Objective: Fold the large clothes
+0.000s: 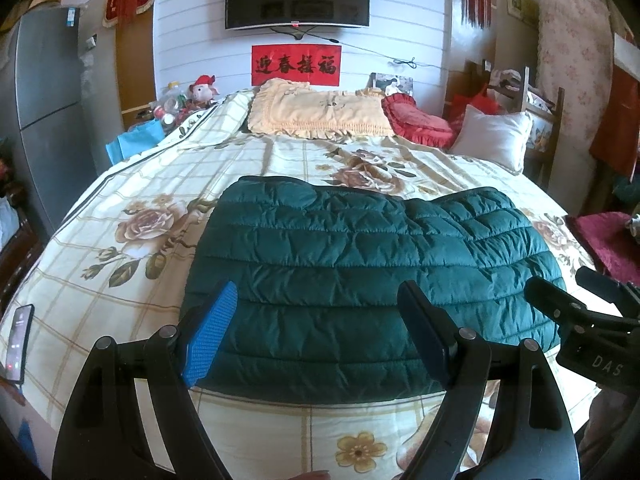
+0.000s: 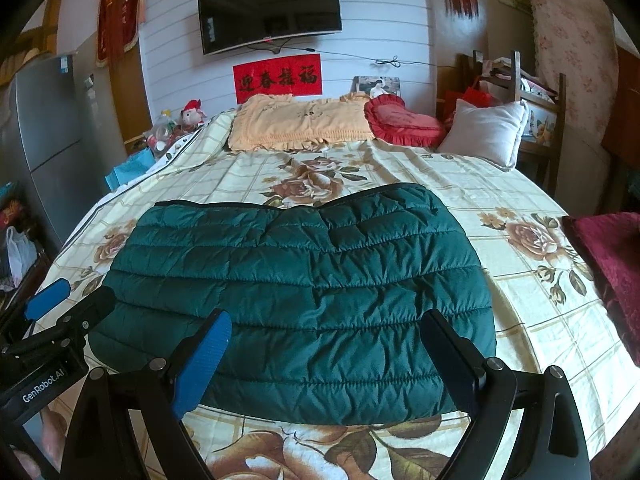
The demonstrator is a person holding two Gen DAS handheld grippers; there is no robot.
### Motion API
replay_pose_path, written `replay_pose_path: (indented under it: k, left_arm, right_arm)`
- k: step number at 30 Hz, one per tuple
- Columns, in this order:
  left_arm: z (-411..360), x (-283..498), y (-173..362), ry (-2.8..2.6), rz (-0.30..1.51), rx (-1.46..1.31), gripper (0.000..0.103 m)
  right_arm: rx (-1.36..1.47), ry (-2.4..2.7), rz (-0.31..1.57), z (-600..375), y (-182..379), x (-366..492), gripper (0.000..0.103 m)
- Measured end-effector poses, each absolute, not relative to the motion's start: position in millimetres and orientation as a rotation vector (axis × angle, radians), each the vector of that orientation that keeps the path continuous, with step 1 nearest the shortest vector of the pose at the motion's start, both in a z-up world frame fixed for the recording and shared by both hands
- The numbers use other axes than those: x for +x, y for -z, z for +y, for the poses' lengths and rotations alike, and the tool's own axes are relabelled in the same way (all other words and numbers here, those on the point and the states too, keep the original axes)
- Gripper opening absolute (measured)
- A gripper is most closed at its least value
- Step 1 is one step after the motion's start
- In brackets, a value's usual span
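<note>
A dark green quilted puffer jacket [image 1: 360,272] lies folded into a broad rectangle on the floral bedspread [image 1: 120,208]; it also shows in the right wrist view [image 2: 304,292]. My left gripper [image 1: 320,312] is open and empty, hovering above the jacket's near edge. My right gripper [image 2: 328,344] is open and empty, also just above the near edge. The right gripper appears at the right of the left wrist view [image 1: 576,304], and the left gripper at the left of the right wrist view [image 2: 72,300].
Pillows [image 1: 320,112] lie at the head of the bed, with a white cushion [image 1: 492,136] at the right. A phone [image 1: 18,344] lies on the bed's left edge. A dark red cloth [image 2: 612,264] sits at the right edge. A fridge [image 1: 44,100] stands left.
</note>
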State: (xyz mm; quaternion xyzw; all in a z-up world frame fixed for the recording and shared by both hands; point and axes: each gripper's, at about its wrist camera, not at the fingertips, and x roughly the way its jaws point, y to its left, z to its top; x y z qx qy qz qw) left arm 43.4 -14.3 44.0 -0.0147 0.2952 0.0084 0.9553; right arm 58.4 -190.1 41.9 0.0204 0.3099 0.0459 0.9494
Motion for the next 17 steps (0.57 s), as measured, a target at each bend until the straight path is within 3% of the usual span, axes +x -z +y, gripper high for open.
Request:
replay_pose_path:
  k: [17]
  left_arm:
    - [-6,43,-38,-0.004,0.586,-0.029,0.083]
  right_arm:
    - [0.045,-0.097,0.642,-189,-38,61,0.094]
